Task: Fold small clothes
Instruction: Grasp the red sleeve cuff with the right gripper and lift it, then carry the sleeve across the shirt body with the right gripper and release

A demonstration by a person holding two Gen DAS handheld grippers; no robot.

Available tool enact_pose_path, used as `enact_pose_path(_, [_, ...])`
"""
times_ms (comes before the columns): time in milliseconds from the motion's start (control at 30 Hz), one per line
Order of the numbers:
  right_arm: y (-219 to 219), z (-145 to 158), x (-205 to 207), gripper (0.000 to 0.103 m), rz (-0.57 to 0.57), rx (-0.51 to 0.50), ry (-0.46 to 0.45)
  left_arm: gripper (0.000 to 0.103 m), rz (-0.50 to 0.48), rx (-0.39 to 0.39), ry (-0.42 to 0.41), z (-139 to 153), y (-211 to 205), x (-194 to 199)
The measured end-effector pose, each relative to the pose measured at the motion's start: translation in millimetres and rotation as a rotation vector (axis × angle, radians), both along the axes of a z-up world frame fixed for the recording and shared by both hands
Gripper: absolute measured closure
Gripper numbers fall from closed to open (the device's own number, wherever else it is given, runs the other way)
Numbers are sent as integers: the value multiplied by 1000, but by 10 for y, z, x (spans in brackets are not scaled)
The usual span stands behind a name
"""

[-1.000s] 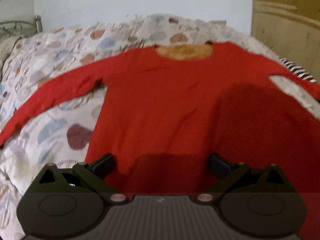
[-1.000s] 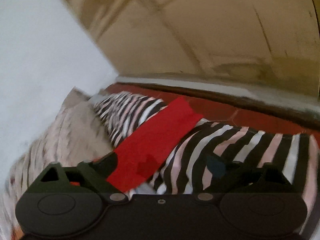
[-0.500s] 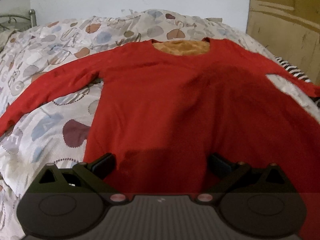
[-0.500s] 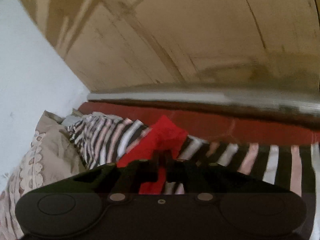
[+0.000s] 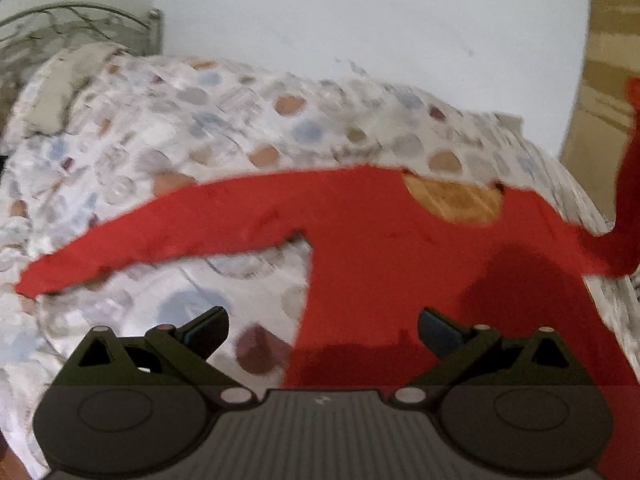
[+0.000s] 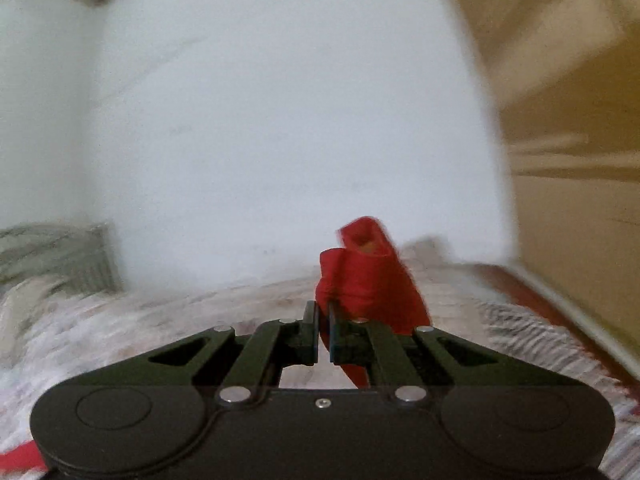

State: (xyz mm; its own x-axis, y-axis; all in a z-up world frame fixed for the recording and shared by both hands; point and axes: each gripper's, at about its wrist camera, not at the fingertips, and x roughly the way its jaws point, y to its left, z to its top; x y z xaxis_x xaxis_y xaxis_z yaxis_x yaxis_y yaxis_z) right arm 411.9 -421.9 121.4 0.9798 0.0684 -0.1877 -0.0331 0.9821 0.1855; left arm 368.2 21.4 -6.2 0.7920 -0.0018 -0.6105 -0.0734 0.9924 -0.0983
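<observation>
2 grippers, 2 different states: your right gripper (image 6: pixel 323 330) is clamped on the cuff of the red shirt's sleeve (image 6: pixel 370 280), lifted above the bed. Your left gripper (image 5: pixel 322 330) hangs with jaws apart and nothing between them, over the red shirt (image 5: pixel 384 264) spread flat on the patterned quilt (image 5: pixel 168 128).
</observation>
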Motion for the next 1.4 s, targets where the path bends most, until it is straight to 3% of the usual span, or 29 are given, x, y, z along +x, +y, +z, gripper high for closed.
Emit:
enact_pose_path(100, [775,-100,-34,99,234,-105,17,0,79,-12,-24,92,128,-18])
enact_pose_path(200, [1416,-428,-116,99,421,-197,95,0,168,-62,-21,103,306,-31])
enact_pose_path(300, [1921,-913,-220,99,529,-361,185,0,229,-104,-14,53,490,-56])
enact_pose_path(400, [2247,-1348,-367,99,608,-457,289,0,250,-124,-7,9,610,-55])
enact_pose_path(467, [2391,-1533,-477,96,642,-511,345,0,246,-127,-6,-31,622,-62])
enact_pose_path(500, [2388,-1569,-525,86,655,-515,355,0,242,-133,-7,-45,618,-47])
enact_pose_path(567, [2328,-1569,-561,73,660,-486,363,0,227,-151,-9,-81,576,-21])
enact_pose_path(633, [2188,-1483,-601,53,642,-427,357,0,203,-174,-7,-113,516,45])
enact_pose_path(733, [1870,-1370,-514,29,550,-369,351,0,139,-190,-28,-142,362,169])
enact_pose_path(833, [1444,-1238,-478,13,414,-312,359,0,61,-166,-54,-220,132,281])
enact_pose_path(900, [1139,-1210,-345,9,298,-253,382,0,21,-129,-33,-325,-31,357])
enact_pose_path(1000, [663,-1212,-59,10,135,-180,377,0,-5,-41,12,-533,-242,417])
enact_pose_path(1100, [286,-1304,307,21,21,-127,402,0,15,27,63,-699,-339,425])
enact_pose_path(1267, [-233,-1575,954,30,-33,107,495,1,62,-46,50,-762,-296,345])
enact_pose_path(1300, [-285,-1630,1046,49,-32,154,512,1,60,-42,51,-753,-296,348])
enact_pose_path(1333, [-328,-1678,1116,89,-31,185,537,0,56,-37,53,-744,-295,354])
enact_pose_path(1400, [-368,-1675,1148,92,-43,205,546,0,44,-29,55,-715,-301,389])
